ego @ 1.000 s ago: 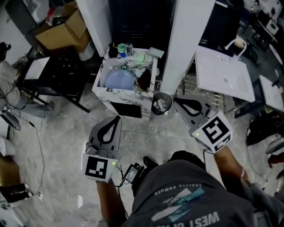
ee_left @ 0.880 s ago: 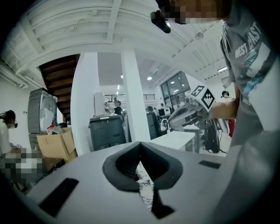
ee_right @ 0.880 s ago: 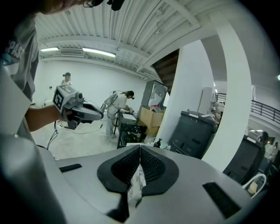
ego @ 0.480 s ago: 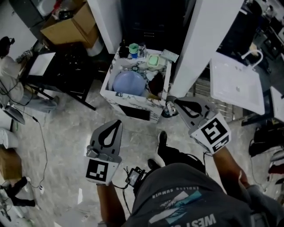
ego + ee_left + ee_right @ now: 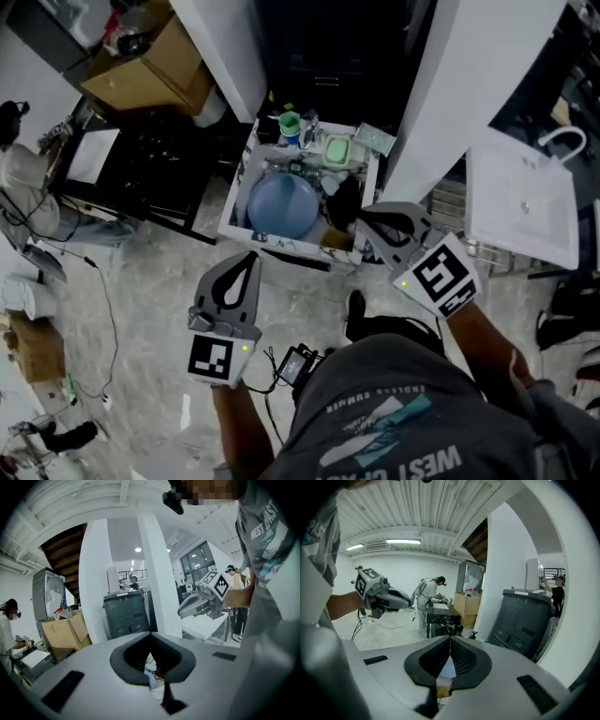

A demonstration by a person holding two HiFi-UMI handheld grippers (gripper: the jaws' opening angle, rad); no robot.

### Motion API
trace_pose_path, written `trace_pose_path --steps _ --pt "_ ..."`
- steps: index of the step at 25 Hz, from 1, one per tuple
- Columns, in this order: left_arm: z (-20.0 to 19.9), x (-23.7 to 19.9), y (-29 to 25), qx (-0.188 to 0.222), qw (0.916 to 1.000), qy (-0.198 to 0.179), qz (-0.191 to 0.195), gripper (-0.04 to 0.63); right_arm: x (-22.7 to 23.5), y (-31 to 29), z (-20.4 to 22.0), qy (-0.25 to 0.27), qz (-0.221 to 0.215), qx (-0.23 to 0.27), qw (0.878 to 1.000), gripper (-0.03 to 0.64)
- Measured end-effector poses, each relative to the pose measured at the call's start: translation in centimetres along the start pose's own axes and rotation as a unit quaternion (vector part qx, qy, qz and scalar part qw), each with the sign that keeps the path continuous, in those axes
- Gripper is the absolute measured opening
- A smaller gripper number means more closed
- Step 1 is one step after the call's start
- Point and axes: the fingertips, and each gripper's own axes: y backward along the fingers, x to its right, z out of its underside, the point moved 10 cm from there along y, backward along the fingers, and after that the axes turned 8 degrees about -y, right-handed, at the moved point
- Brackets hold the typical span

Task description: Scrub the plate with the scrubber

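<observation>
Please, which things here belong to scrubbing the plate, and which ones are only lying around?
For the job: blue plate in the sink; green pad beyond it, perhaps the scrubber; left gripper and right gripper, both shut and empty.
Lying about: green cup, cardboard box, black table, white table.

Left gripper (image 5: 249, 259) and right gripper (image 5: 365, 219) nearer the plate (image 5: 281, 206).

My left gripper (image 5: 251, 257) and right gripper (image 5: 362, 218) are grey with black pads and black-and-white marker cubes. The plate (image 5: 283, 206) is blue, the table (image 5: 237, 201) white with dark marbling, the cup (image 5: 290, 123) green.
</observation>
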Motion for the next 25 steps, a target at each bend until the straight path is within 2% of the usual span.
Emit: trace_pose_path --steps 5,13,18,25 --pt "-0.6 -2.1 -3.6 -0.005 0.9998 -0.002 -0.021 0.0 3.9 -2.8 -0.4 0.005 -0.017 -0.003 1.0 0.029" --pt "0.0 -5.2 -6.7 -0.026 0.9991 0.003 -0.033 0.0 7.1 -7.7 -0.3 -0.012 -0.024 -0.014 1.0 0.03" --pt "2.3 -8.4 -8.1 -0.036 0.9989 0.018 -0.022 0.0 7.0 -11.5 -0.1 -0.021 -0.022 -0.038 0.999 0.029" --pt "5.9 -14.2 -12.3 -0.038 0.9987 0.035 0.005 0.0 8.6 -18.0 0.9 -0.05 0.009 -0.088 0.995 0.031"
